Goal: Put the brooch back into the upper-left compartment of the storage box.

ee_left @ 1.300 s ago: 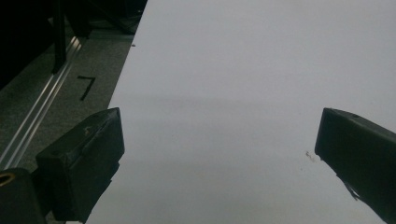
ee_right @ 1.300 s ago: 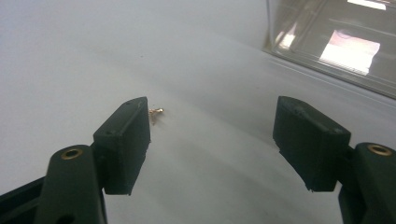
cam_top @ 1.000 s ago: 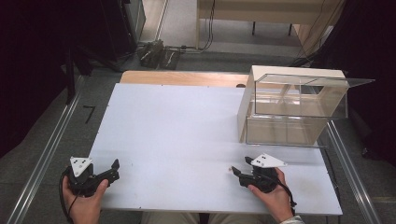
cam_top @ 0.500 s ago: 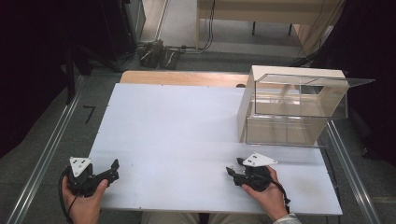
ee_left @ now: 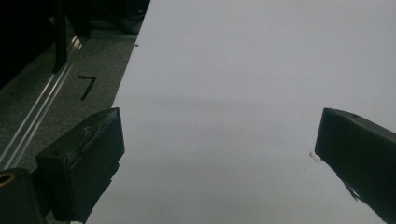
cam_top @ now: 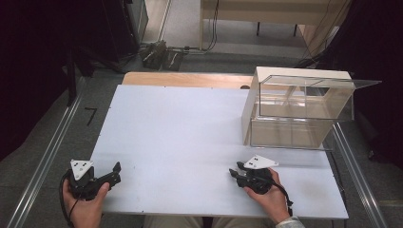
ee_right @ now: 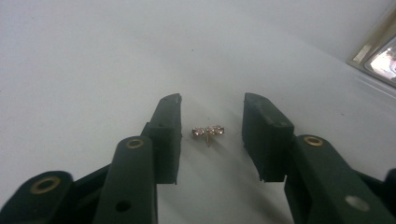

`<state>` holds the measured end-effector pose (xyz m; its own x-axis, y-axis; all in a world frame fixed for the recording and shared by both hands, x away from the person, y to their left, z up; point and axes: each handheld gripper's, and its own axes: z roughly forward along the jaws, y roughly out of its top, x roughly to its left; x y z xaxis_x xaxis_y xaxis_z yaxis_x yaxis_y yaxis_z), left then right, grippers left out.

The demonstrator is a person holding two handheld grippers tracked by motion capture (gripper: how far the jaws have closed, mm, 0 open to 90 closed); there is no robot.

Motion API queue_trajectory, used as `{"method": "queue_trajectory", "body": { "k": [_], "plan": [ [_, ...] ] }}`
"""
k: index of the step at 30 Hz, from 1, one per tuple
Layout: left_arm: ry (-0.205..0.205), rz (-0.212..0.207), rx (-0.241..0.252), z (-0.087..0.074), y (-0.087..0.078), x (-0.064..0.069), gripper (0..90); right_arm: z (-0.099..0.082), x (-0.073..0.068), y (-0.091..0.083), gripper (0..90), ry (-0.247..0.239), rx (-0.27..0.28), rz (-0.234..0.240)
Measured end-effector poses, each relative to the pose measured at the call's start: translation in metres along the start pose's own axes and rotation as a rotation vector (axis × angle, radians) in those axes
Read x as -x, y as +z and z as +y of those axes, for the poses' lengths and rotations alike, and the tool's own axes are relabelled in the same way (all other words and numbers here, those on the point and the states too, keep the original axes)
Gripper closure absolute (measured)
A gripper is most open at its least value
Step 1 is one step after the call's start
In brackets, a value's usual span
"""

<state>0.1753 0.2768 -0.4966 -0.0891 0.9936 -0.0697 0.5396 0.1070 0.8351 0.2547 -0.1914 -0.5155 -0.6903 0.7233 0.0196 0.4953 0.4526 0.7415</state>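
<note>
At the centre of the right gripper view, a small gold stud earring point(ee_right: 208, 132) set with a row of pale stones lies on the white table point(ee_right: 93, 56), between the jaws of the right gripper point(ee_right: 211, 122). The jaws stand spread, one on each side of the earring, touching nothing.

Risk, as a judgement: the earring is tiny and flat-lying, with a thin post. If the jaws close off-centre or too high, the earring can skid, flip away or slip out. A hard closure could bend the post.

In the lower left of the high view, the left gripper point(cam_top: 111, 173) rests in a hand at the table edge, jaws wide apart and empty.

Count: one earring, two grippers, one table, one clear box point(cam_top: 304, 111) at the right of the high view.
</note>
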Motion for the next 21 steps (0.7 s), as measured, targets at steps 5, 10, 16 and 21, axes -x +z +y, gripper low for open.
{"method": "queue_trajectory", "body": {
  "k": [5, 10, 16, 21],
  "plan": [
    [0.0, 0.002, 0.001, 0.0, -0.0003, -0.0001, 2.1, 0.0, -0.0024, 0.0001, 68.2, -0.014, -0.004, -0.005],
    [-0.001, 0.001, 0.001, 0.0, -0.0004, -0.0003, 2.2, -0.0005, -0.0022, -0.0004, 72.8, -0.011, -0.002, -0.001],
    [-0.001, 0.0, 0.002, 0.0, -0.0004, -0.0001, 2.1, -0.0006, -0.0019, -0.001, 73.6, -0.007, -0.002, 0.003],
    [-0.001, 0.0, 0.002, 0.0, -0.0002, -0.0002, 2.1, 0.0, -0.0011, -0.0031, 73.8, -0.005, 0.006, 0.008]
  ]
}}
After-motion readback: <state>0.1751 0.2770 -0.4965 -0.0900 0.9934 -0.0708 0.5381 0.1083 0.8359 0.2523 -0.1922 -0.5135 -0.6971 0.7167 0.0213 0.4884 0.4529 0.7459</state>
